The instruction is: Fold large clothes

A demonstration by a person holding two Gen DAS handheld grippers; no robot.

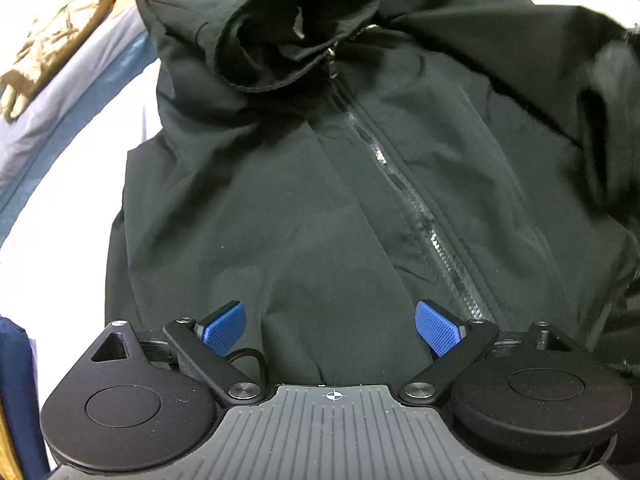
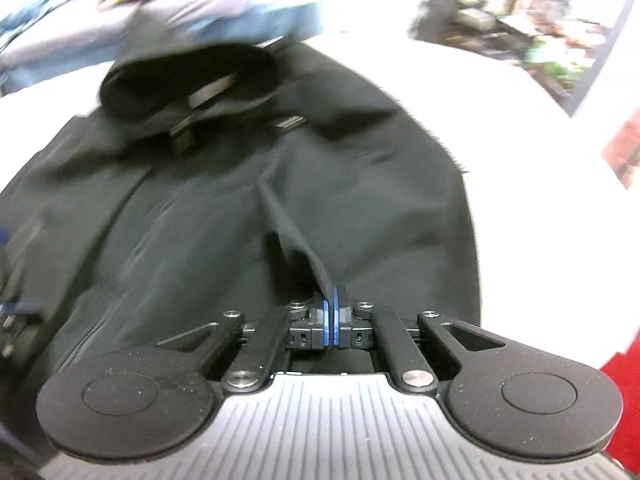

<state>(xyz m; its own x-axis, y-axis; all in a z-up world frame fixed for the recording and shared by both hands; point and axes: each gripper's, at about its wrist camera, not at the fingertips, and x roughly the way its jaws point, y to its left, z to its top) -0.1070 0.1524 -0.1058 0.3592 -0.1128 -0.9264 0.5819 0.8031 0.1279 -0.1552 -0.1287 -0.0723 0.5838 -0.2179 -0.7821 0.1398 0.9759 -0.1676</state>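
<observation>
Black zip-front jacket [image 1: 320, 200] lies spread flat, unfolded; my right gripper [image 2: 331, 304] pinches a fabric ridge, my left gripper [image 1: 330, 328] hovers agape, folding barely begun.

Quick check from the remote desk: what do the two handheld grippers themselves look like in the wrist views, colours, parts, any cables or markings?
Both look alike: the left gripper and right gripper have blue textured finger pads on black linkage arms with silver pivot screws, two round black discs, and a ribbed grey base plate. The left one shows a small black cable loop and a crosshair mark on its plate. No sleeves or hands show.
</observation>
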